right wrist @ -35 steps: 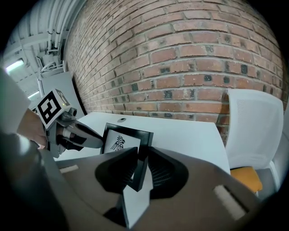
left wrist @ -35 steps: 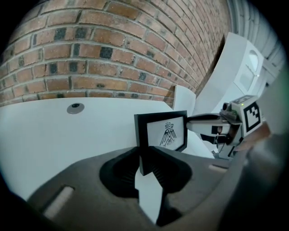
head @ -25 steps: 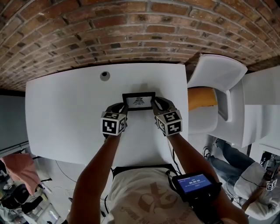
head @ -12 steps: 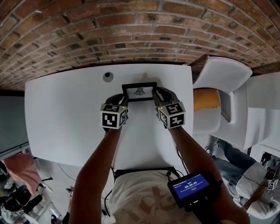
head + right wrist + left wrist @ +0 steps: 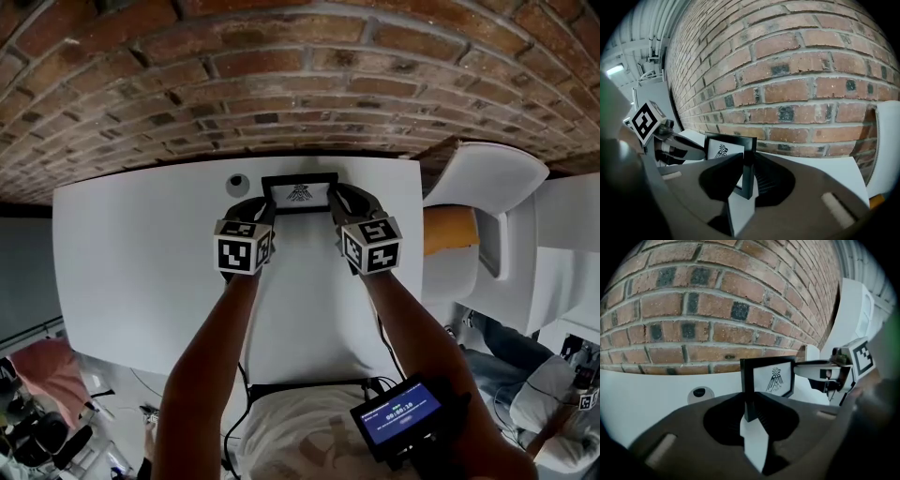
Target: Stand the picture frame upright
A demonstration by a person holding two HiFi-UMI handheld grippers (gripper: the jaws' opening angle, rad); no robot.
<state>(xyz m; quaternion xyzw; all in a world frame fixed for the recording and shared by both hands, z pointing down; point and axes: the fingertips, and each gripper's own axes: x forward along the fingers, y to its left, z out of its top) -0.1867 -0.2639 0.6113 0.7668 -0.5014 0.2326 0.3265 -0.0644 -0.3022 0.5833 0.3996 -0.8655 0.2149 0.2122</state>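
The picture frame is black, with a white print of a bird emblem. It is upright and faces me, near the table's far edge by the brick wall. My left gripper is shut on its left edge and my right gripper on its right edge. In the left gripper view the frame has its side bar clamped between the dark pads, and the right gripper shows beyond it. In the right gripper view the frame is pinched the same way. Whether its bottom edge touches the table is hidden.
The white table runs up to the brick wall. A round cable grommet sits just left of the frame. A white chair with an orange cushion stands at the right. A small screen hangs at my chest.
Both grippers have carried the frame away from me toward the brick wall, past the grommet. The grip on both edges has stayed the same.
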